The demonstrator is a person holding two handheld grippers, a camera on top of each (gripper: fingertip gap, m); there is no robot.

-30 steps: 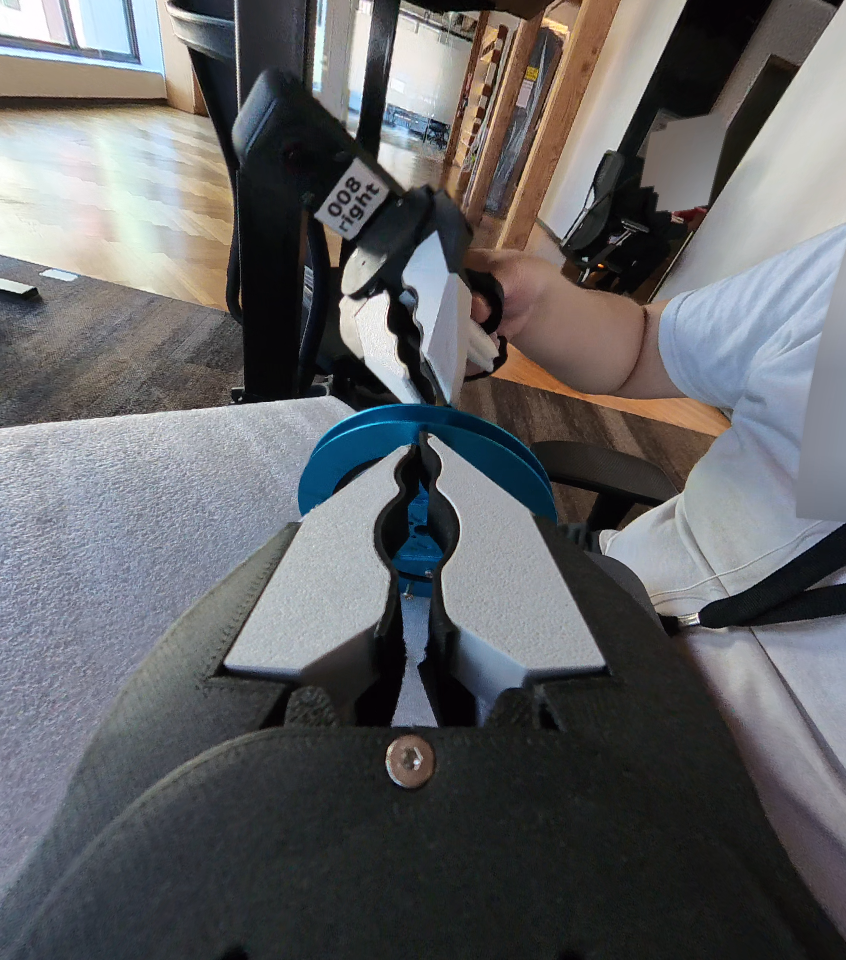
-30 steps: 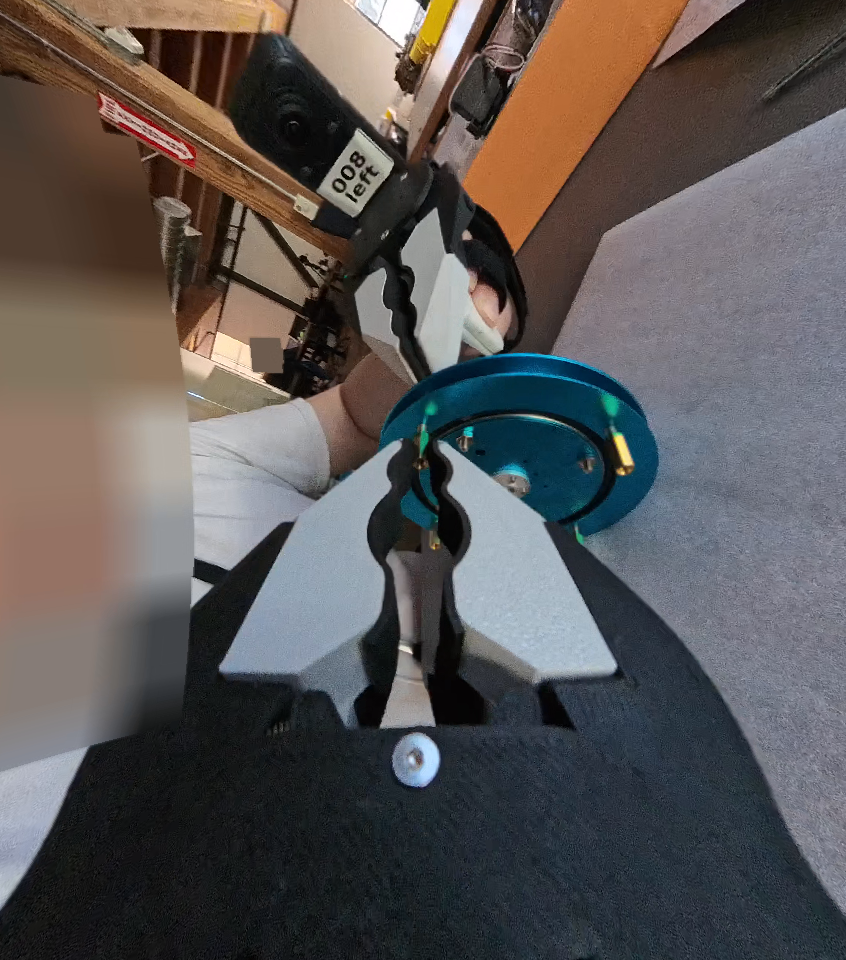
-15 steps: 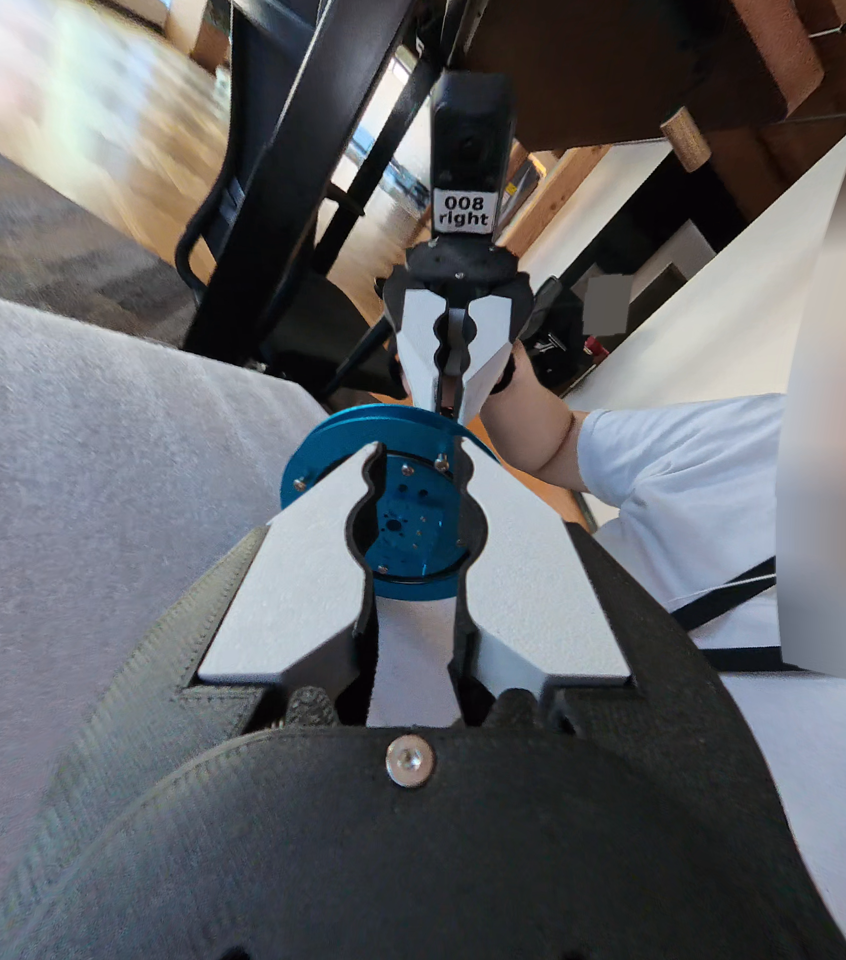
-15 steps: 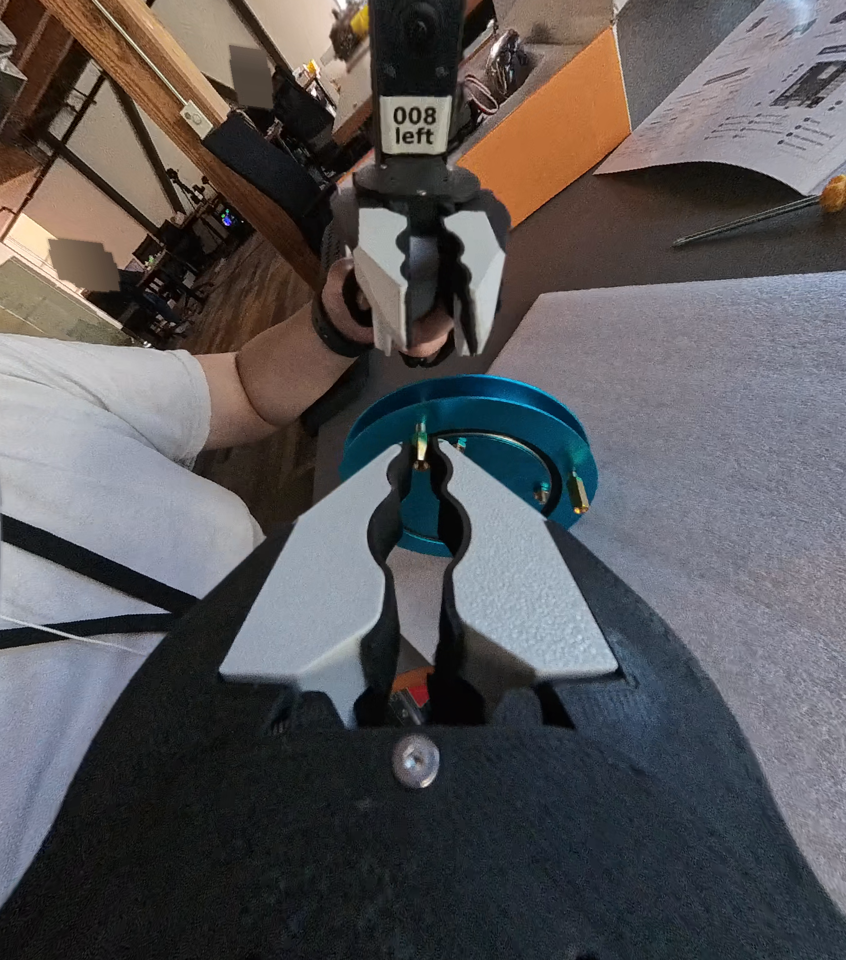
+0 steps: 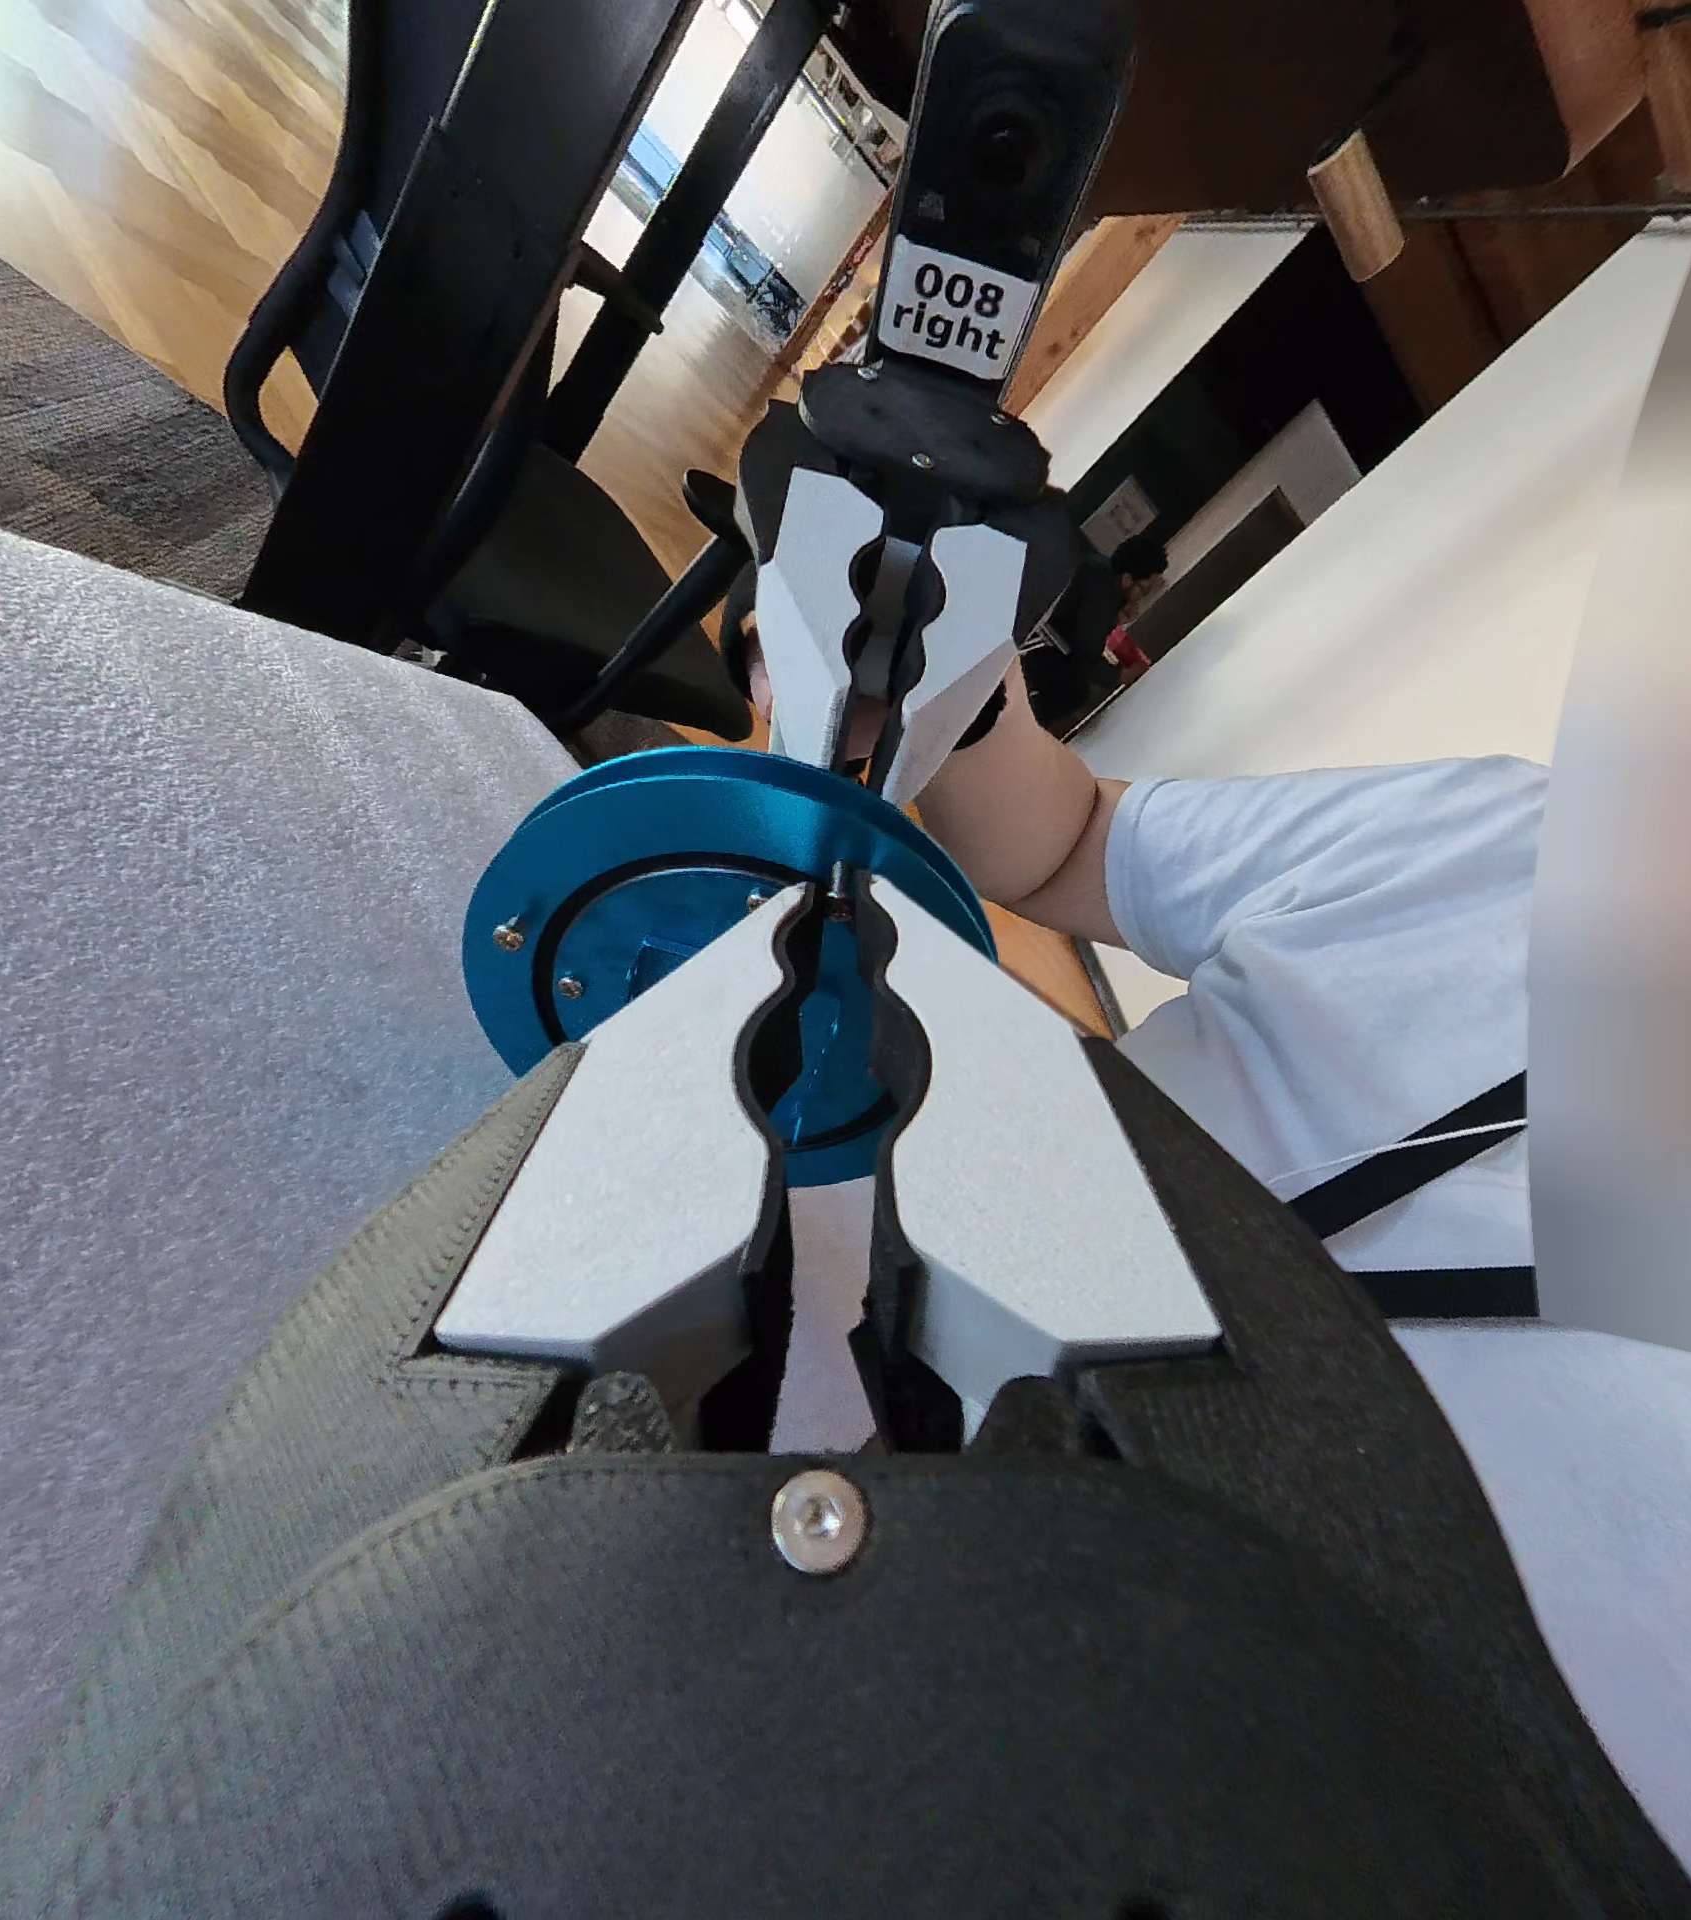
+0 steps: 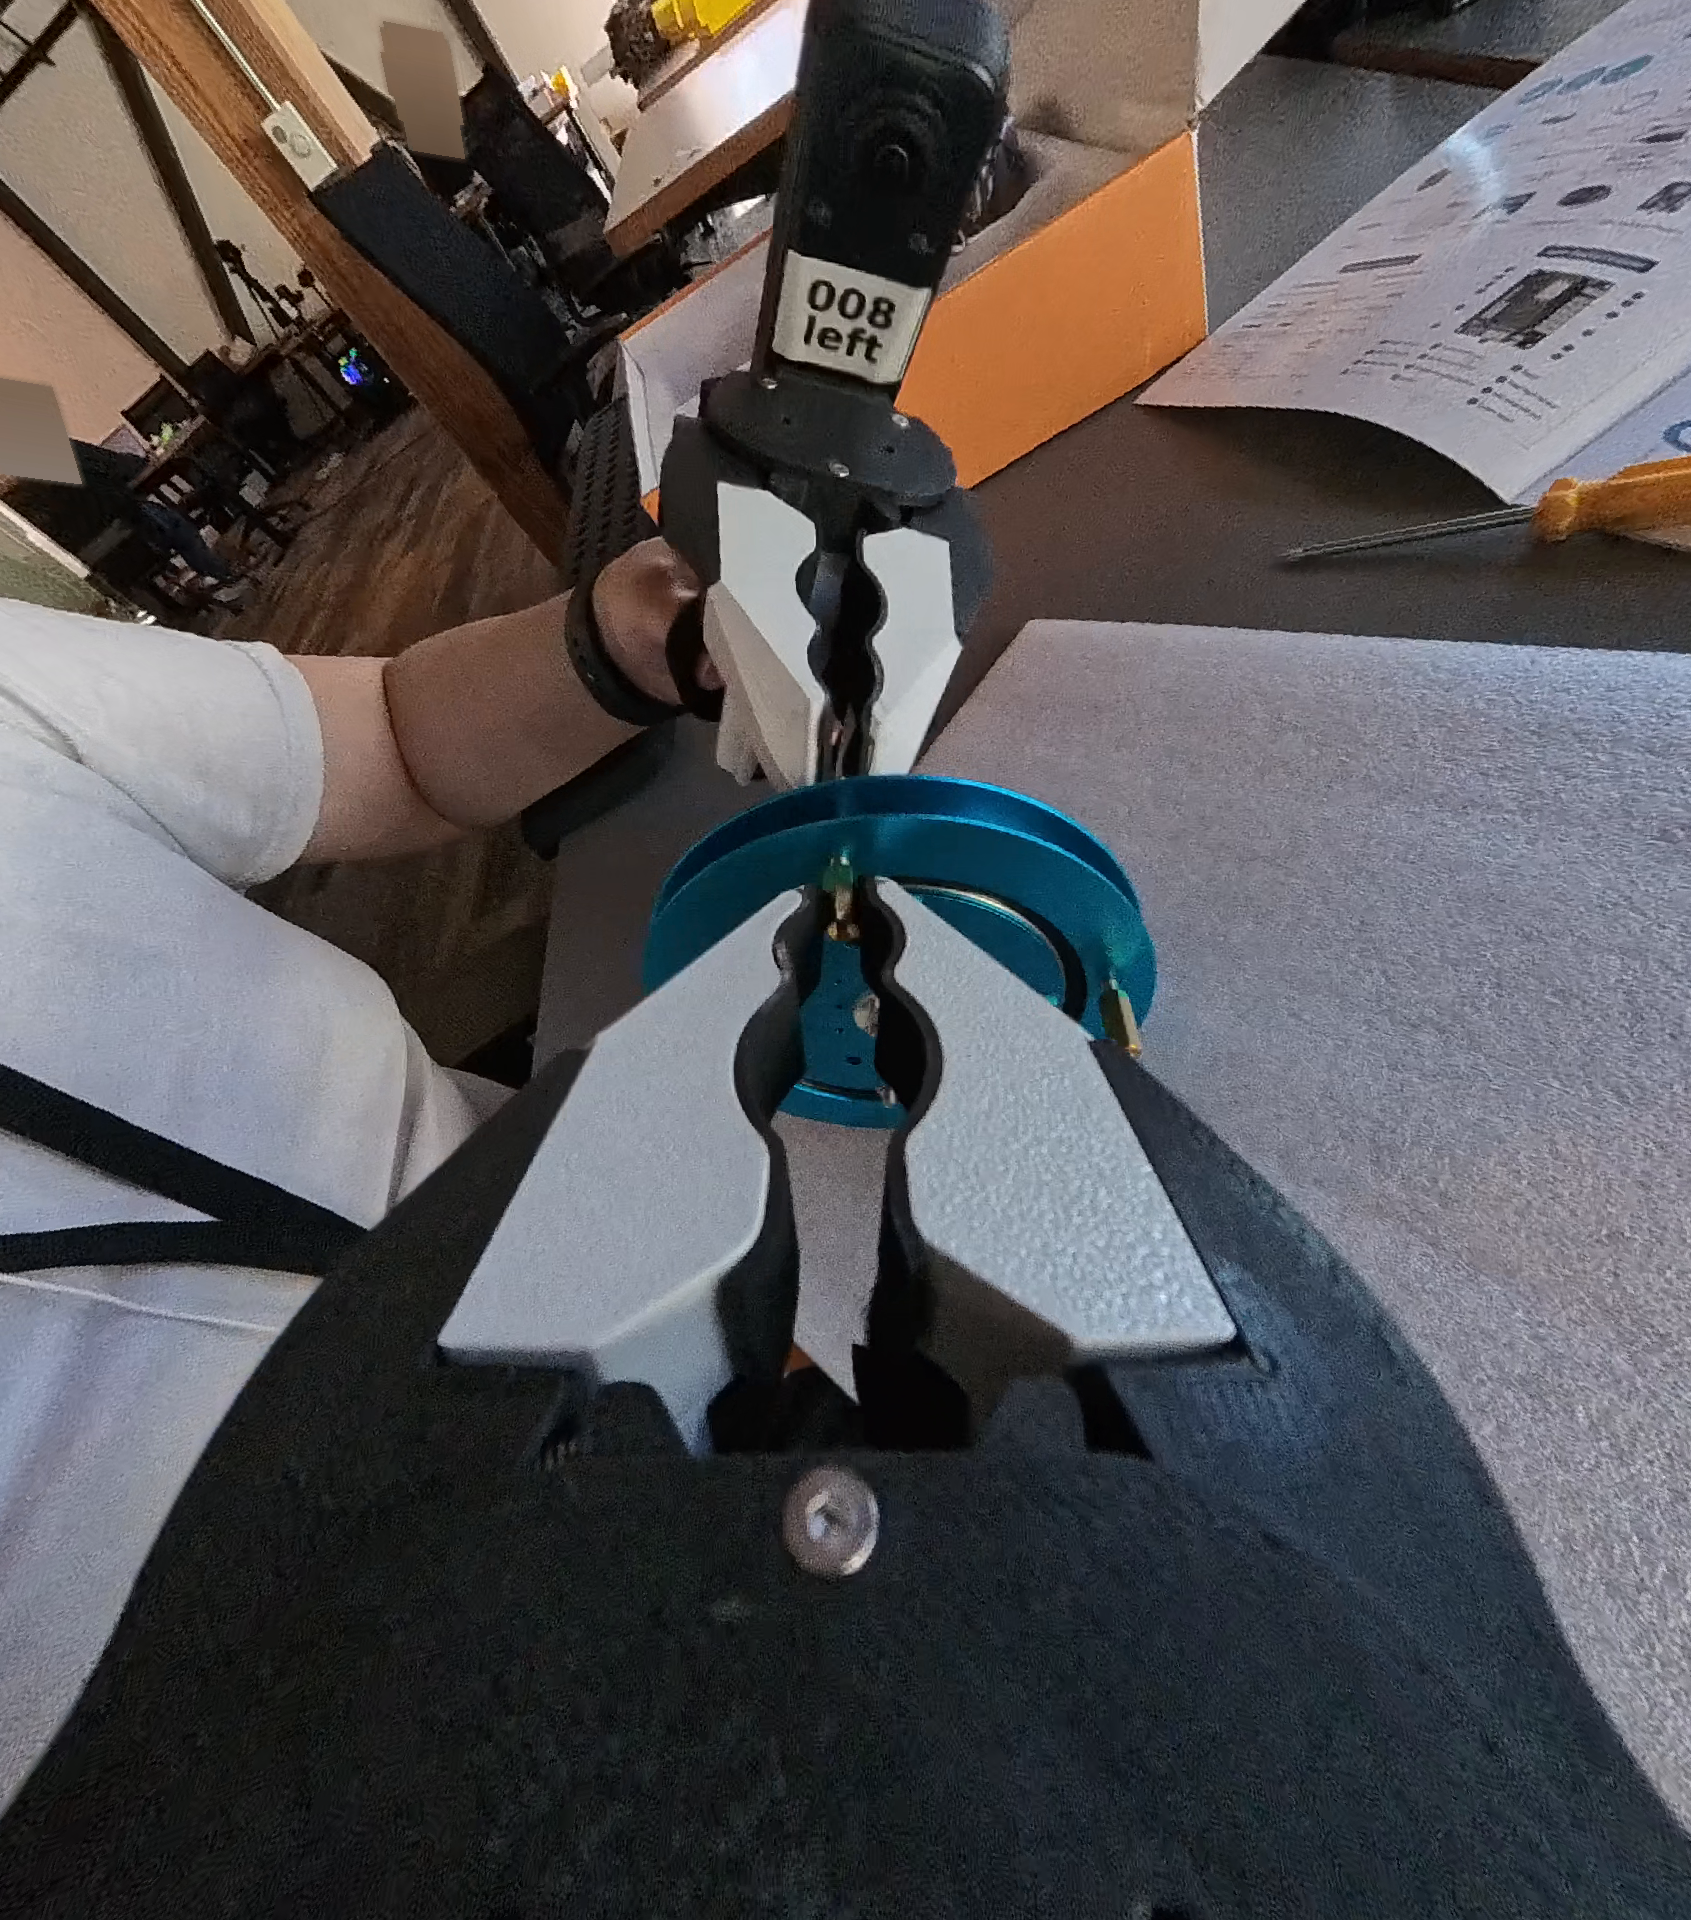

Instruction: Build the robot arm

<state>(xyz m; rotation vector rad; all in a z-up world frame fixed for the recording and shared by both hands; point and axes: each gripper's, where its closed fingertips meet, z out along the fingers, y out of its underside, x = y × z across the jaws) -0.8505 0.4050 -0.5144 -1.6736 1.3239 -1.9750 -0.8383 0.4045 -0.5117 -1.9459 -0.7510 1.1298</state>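
Left wrist view: my left gripper (image 5: 833, 902) pinches blue pulley (image 5: 716, 831) rim; right gripper (image 6: 846, 899) pinches the opposite rim, above grey mat (image 6: 1443, 935).

1. White label (image 5: 947, 312), black print: two lines, digits above a short word. It is fixed to the black camera housing above the fingers of my right gripper (image 5: 867, 771).
2. A matching white label (image 6: 846, 317) sits in the same place on my left gripper (image 6: 836, 764).
3. Printed sheet (image 6: 1547, 260) on the dark tabletop, upper right: diagrams and rows of print, too small to read.
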